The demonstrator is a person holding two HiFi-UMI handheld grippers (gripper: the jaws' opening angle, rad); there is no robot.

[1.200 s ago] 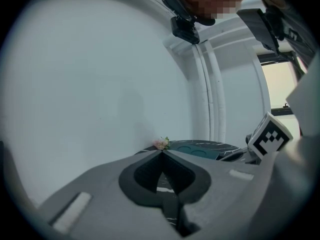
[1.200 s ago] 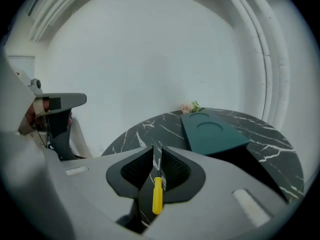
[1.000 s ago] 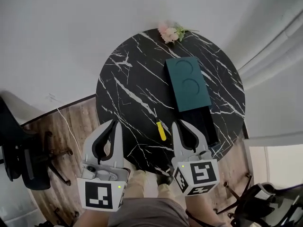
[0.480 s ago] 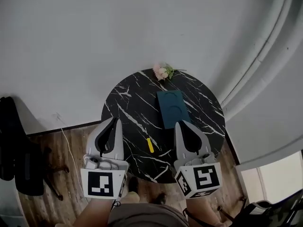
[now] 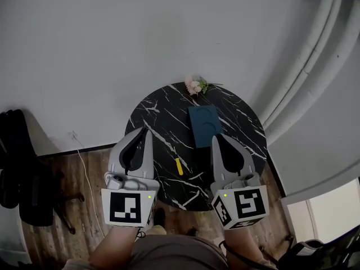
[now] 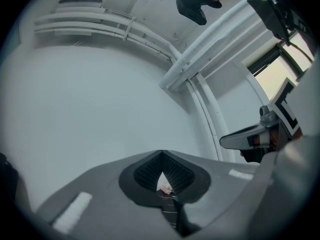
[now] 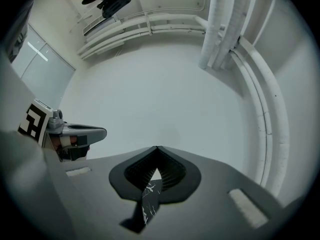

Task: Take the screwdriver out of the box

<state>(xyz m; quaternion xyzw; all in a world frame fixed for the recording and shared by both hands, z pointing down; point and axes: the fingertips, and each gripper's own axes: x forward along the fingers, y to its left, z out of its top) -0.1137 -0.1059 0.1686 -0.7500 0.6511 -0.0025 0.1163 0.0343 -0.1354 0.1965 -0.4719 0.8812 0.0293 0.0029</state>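
Pt of box (image 5: 202,124) hid behind right tool (image 5: 217,139); screwdriver (image 5: 179,166) too small f/ detail.

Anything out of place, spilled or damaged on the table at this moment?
Nothing stands out. The screwdriver lies flat on the table, apart from the box. The flowers sit at the far edge. No spill or damage shows.
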